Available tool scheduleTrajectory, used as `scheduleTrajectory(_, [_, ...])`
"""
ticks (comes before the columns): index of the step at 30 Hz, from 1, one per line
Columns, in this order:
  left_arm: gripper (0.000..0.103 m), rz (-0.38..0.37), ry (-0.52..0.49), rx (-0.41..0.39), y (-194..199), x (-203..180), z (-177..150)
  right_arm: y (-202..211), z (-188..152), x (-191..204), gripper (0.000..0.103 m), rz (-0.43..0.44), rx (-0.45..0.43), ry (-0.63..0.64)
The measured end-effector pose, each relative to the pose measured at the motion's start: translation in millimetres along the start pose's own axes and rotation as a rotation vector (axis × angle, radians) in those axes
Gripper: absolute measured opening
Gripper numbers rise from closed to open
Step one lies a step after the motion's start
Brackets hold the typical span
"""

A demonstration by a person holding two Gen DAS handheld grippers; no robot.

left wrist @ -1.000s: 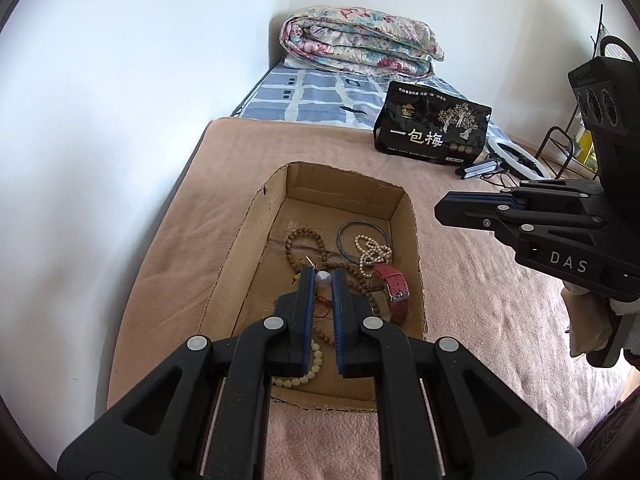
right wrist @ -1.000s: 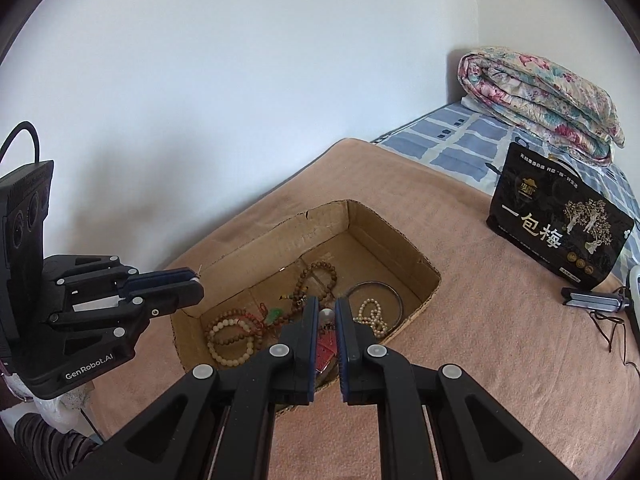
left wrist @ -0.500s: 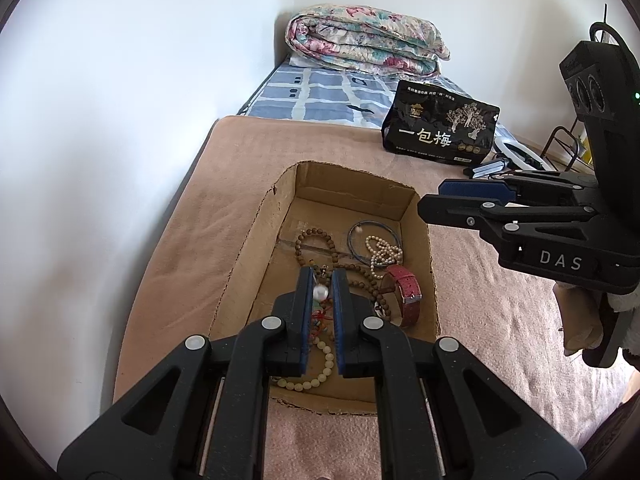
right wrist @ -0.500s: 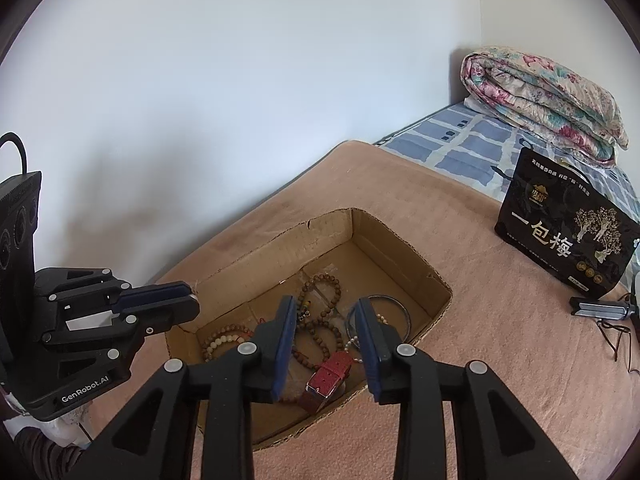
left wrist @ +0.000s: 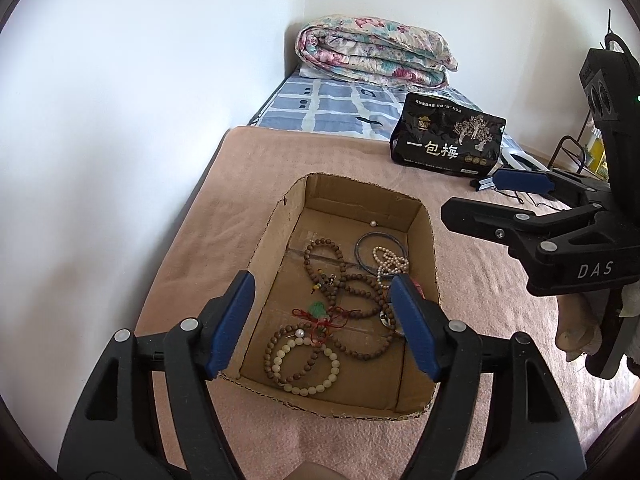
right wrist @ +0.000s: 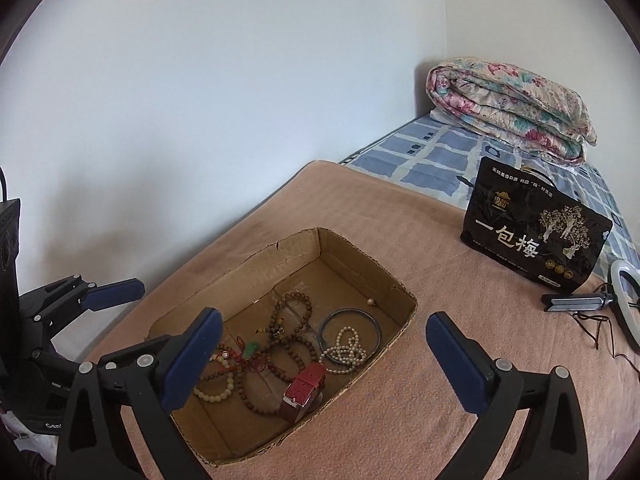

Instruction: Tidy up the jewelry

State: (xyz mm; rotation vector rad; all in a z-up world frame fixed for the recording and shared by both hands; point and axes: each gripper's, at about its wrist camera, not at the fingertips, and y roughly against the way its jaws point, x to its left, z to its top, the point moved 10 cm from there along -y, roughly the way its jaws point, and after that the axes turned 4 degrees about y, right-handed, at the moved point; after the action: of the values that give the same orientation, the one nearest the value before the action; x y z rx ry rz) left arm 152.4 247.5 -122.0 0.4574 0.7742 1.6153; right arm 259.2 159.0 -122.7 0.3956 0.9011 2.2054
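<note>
A shallow cardboard box (left wrist: 352,186) (right wrist: 280,248) lies on the brown blanket and holds the jewelry. Inside are a brown wooden bead strand (left wrist: 340,276), a white bead bracelet (left wrist: 308,372), a blue bangle (left wrist: 380,248), a pearl strand (left wrist: 390,264), a green pendant on red cord (left wrist: 318,310) and a red watch strap (right wrist: 306,386). One loose pearl (left wrist: 373,223) rests at the far wall, another (left wrist: 300,333) on the bracelets. My left gripper (left wrist: 322,278) (right wrist: 100,300) hangs over the box, jaws opening, nothing between them. My right gripper (right wrist: 323,316) (left wrist: 520,200) is beside it, jaws opening wide and empty.
A black printed bag (left wrist: 448,136) stands on the blanket beyond the box. A folded floral quilt (left wrist: 372,54) lies on the checked sheet by the corner. A ring light with its small tripod (right wrist: 624,296) and cables lies at the right. A white wall runs along the left.
Both grippers went from shut to wide open. Each had a small white pearl pinched between its pads; the pearls now lie loose in the box. The hands barely moved.
</note>
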Motion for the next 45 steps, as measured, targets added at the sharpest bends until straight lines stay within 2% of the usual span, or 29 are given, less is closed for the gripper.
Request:
scheduleTrajectory(13, [0.073, 0.008, -0.029, -0.026, 18, -16, 4, 25, 2, -3, 0.103, -0.026, -0.025, -0.011])
scheduleTrajectory(26, [0.073, 0.034, -0.074, -0.096, 76, -43, 9, 94, -6, -9, 0.103, -0.081, -0.078, -0.021])
scheduleTrajectory(29, [0.078, 0.034, -0.074, -0.113, 92, -51, 9, 114, -13, -12, 0.103, -0.095, -0.086, -0.026])
scheduleTrajectory(37, [0.080, 0.039, -0.087, -0.162, 132, -76, 3, 165, -31, -18, 0.103, -0.135, -0.113, -0.023])
scheduleTrajectory(45, [0.091, 0.051, -0.083, -0.195, 153, -89, -9, 191, -57, -23, 0.103, -0.165, -0.128, -0.017])
